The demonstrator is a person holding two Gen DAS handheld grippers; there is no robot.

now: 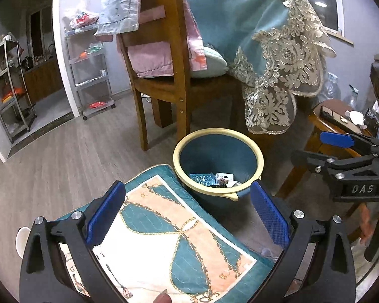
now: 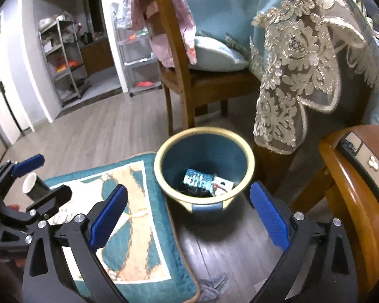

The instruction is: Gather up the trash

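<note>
where floor's wood (image 2: 88, 136): bin (image 2: 204, 202), cushion (image 2: 128, 227)

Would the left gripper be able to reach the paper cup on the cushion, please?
Probably yes: the left gripper stands open beside the paper cup on the cushion, with nothing visible in between.
</note>
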